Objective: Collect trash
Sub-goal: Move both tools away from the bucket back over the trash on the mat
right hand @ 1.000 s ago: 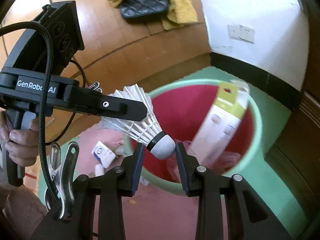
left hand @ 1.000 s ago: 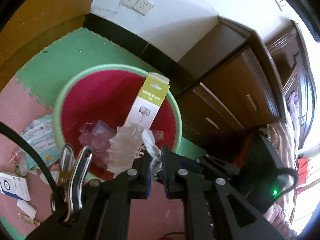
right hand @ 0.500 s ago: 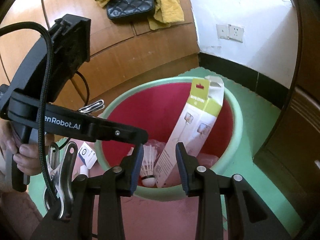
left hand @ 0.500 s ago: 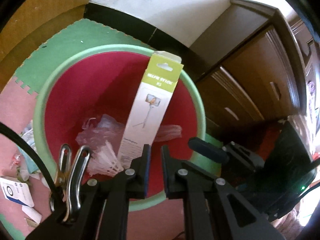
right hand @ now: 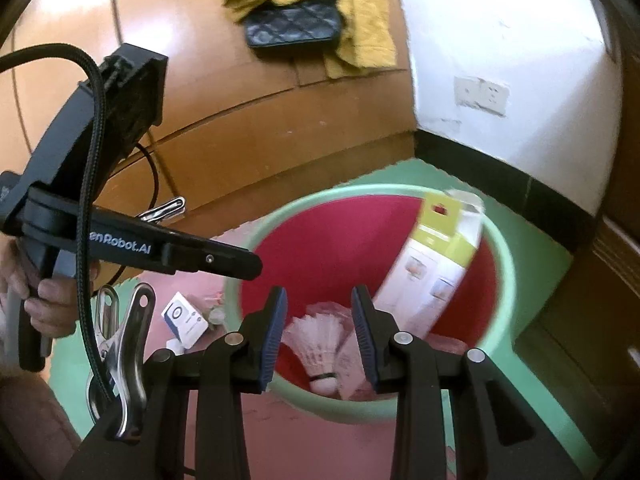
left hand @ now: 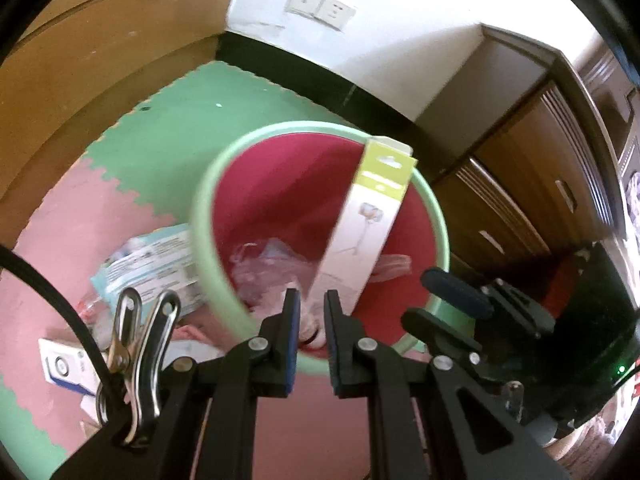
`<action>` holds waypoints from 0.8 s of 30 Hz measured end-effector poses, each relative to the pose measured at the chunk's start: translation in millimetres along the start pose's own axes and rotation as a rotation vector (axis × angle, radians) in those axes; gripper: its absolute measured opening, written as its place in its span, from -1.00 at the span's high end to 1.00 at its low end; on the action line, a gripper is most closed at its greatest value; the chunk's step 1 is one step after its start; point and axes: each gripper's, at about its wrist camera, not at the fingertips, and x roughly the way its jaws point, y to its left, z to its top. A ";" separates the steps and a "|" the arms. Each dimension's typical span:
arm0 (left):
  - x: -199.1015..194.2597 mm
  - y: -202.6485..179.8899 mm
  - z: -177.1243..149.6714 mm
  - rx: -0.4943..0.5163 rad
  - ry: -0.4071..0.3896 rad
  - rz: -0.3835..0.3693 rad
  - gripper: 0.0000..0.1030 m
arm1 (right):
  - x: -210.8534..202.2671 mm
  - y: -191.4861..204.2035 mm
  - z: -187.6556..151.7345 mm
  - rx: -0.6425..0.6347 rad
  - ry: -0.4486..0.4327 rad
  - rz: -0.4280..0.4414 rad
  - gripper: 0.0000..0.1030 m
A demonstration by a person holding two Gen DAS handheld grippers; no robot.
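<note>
A green-rimmed bin (left hand: 204, 240) with a red inside stands on the foam mat. In it a tall white and lime box (left hand: 368, 232) leans on the far rim, beside crumpled clear plastic (left hand: 272, 260). A white shuttlecock (right hand: 320, 344) lies cork-down at the bin's near wall. My left gripper (left hand: 311, 300) hovers over the near rim, jaws a narrow gap apart with nothing between them. My right gripper (right hand: 319, 294) is open and empty above the shuttlecock. The left gripper (right hand: 248, 266) reaches in from the left of the right wrist view.
Litter lies on the pink mat left of the bin: a pale blue packet (left hand: 152, 264) and a small white and blue box (right hand: 184, 318). Wooden drawers (left hand: 520, 200) stand right of the bin. A black purse (right hand: 292, 24) rests on yellow cloth. A hand (right hand: 52, 300) grips the left handle.
The shuttlecock that hung at my left gripper's tips over the bin has dropped into it. My left gripper has drawn back, so the bin now sits farther right in its view.
</note>
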 end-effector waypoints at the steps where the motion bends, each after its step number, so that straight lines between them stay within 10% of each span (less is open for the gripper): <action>1: -4.1 5.8 -3.2 -0.006 -0.001 0.010 0.79 | 0.7 6.2 1.0 -0.015 -0.001 0.005 0.33; 24: -0.6 120.1 -80.1 -0.178 0.139 0.180 0.79 | 47.5 102.4 -32.8 -0.269 0.124 0.116 0.33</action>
